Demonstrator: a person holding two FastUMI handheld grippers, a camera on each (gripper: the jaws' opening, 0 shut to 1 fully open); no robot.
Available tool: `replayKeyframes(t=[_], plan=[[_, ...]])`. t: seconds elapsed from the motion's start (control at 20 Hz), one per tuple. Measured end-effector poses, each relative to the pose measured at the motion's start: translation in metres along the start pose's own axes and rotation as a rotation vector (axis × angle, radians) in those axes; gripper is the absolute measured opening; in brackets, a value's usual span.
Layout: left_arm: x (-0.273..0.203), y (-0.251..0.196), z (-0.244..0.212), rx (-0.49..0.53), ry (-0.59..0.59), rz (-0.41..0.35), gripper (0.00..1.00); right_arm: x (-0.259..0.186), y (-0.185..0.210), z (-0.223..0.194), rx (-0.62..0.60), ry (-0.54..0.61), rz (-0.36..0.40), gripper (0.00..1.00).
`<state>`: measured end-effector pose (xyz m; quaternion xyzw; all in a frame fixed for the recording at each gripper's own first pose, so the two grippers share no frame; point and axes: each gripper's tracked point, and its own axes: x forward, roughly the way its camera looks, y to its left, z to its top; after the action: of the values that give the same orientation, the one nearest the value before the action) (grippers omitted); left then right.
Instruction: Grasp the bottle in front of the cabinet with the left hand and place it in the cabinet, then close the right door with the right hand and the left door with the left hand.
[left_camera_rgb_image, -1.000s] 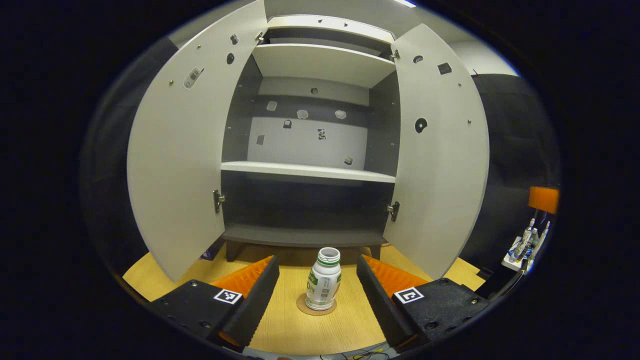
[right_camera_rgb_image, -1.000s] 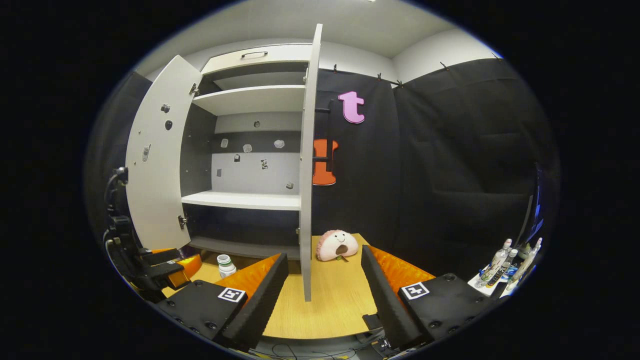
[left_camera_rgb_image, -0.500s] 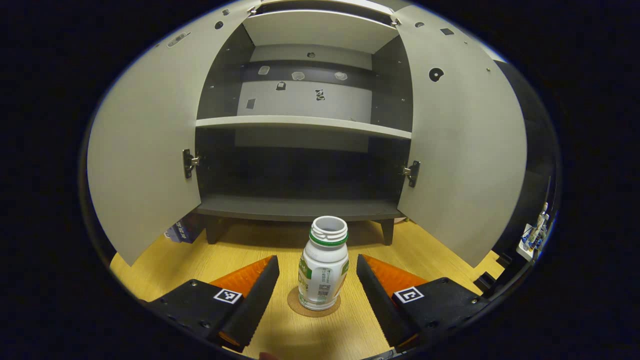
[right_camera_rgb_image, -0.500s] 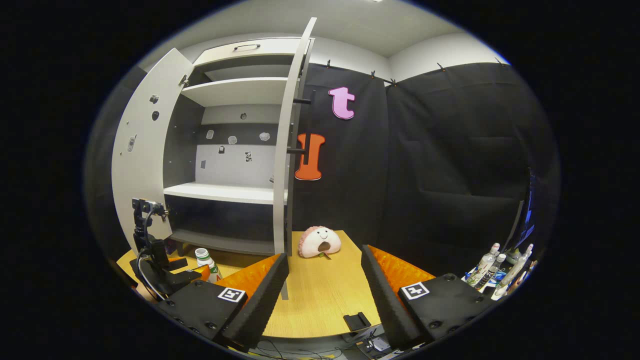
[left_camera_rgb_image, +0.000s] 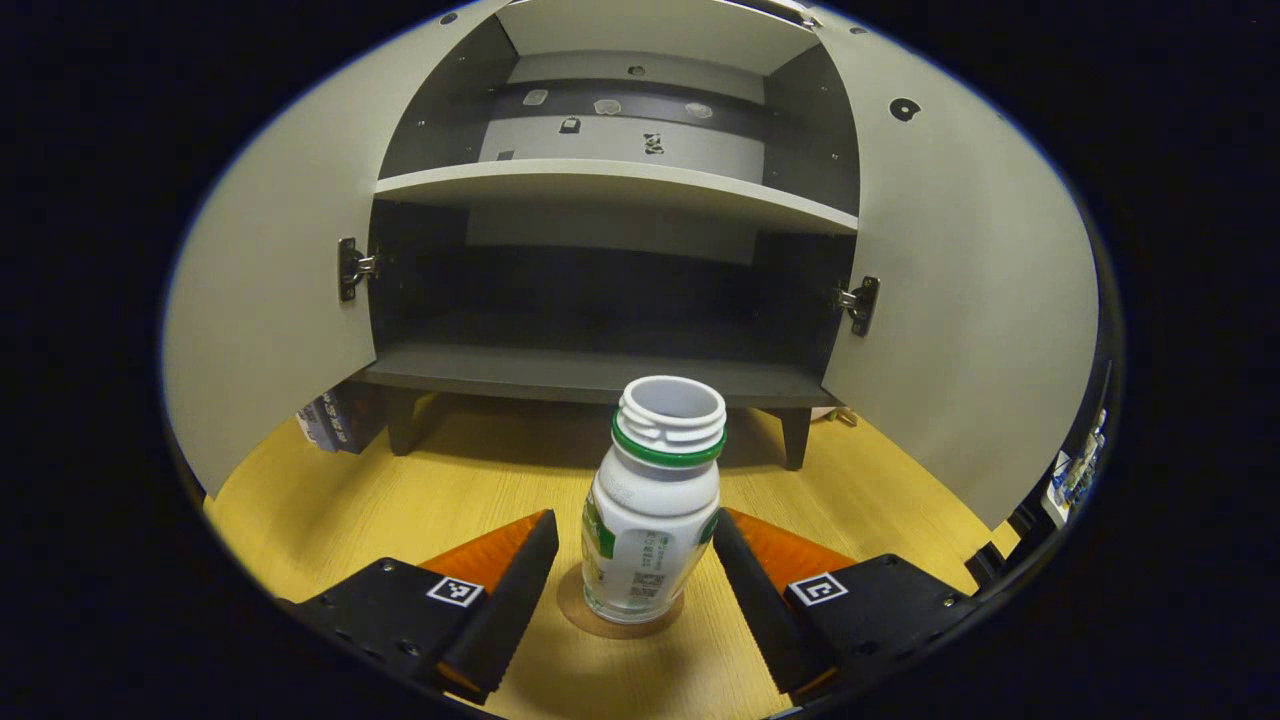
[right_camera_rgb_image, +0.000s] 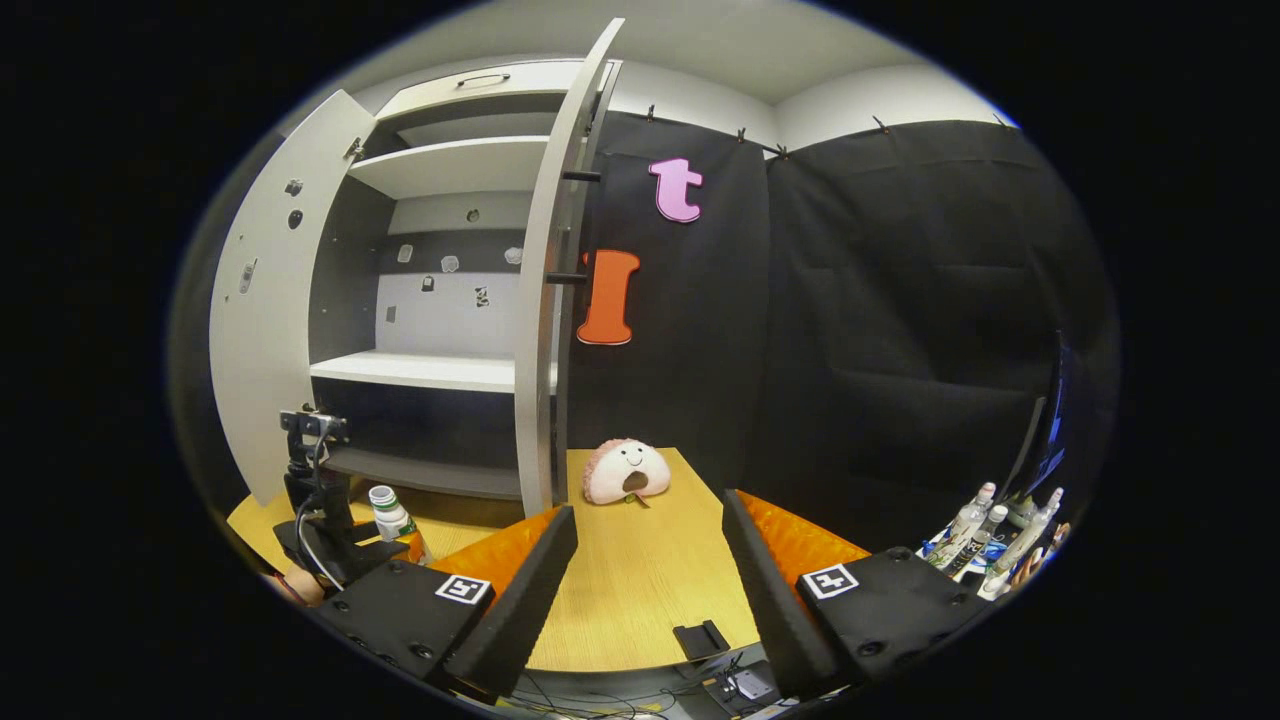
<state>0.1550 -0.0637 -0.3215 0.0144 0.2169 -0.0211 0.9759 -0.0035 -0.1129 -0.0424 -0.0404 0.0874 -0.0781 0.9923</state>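
A white uncapped bottle (left_camera_rgb_image: 652, 510) with a green neck ring stands on a round coaster (left_camera_rgb_image: 618, 618) on the wooden table, in front of the open cabinet (left_camera_rgb_image: 600, 372). My left gripper (left_camera_rgb_image: 634, 560) is open, one finger on each side of the bottle's lower body, with a small gap on the left. Both cabinet doors (left_camera_rgb_image: 270, 300) (left_camera_rgb_image: 960, 300) stand wide open. In the right gripper view my right gripper (right_camera_rgb_image: 648, 570) is open over the table, near the right door's edge (right_camera_rgb_image: 540, 330), and the bottle (right_camera_rgb_image: 390, 512) shows far left beside the left gripper (right_camera_rgb_image: 325, 520).
A pink plush toy (right_camera_rgb_image: 626, 472) lies on the table right of the right door. Several small bottles (right_camera_rgb_image: 990, 535) stand at the far right. A small dark box (left_camera_rgb_image: 335, 420) sits under the left door. A black clip (right_camera_rgb_image: 700, 638) lies at the table's near edge.
My left gripper has moved forward and lower, so the bottle now stands between its fingers. The right gripper has drifted slightly right of the right door's edge.
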Motion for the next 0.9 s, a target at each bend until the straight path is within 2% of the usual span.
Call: replayKeyframes(t=[0.15, 0.25, 0.35, 0.45, 0.65, 0.9], plan=[[0.0, -0.004, 0.002, -0.019, 0.005, -0.01, 0.93, 0.007, 0.002, -0.002, 0.005, 0.006, 0.013, 0.97], [-0.003, -0.004, 0.005, -0.003, 0.023, -0.002, 0.78, 0.01, 0.002, -0.005, 0.014, 0.012, 0.024, 0.97], [-0.008, -0.004, 0.016, -0.02, 0.034, -0.012, 0.78, 0.013, 0.0, -0.008, 0.021, 0.017, 0.036, 0.97], [-0.018, -0.009, 0.043, -0.028, 0.008, -0.032, 0.78, 0.018, 0.002, -0.009, 0.025, 0.023, 0.053, 0.97], [-0.047, -0.01, 0.12, 0.043, -0.112, -0.047, 0.77, 0.027, 0.013, -0.011, 0.038, 0.028, 0.086, 0.97], [-0.072, -0.008, 0.194, 0.039, -0.158, -0.085, 0.77, 0.034, 0.028, -0.009, 0.075, 0.023, 0.127, 0.97]])
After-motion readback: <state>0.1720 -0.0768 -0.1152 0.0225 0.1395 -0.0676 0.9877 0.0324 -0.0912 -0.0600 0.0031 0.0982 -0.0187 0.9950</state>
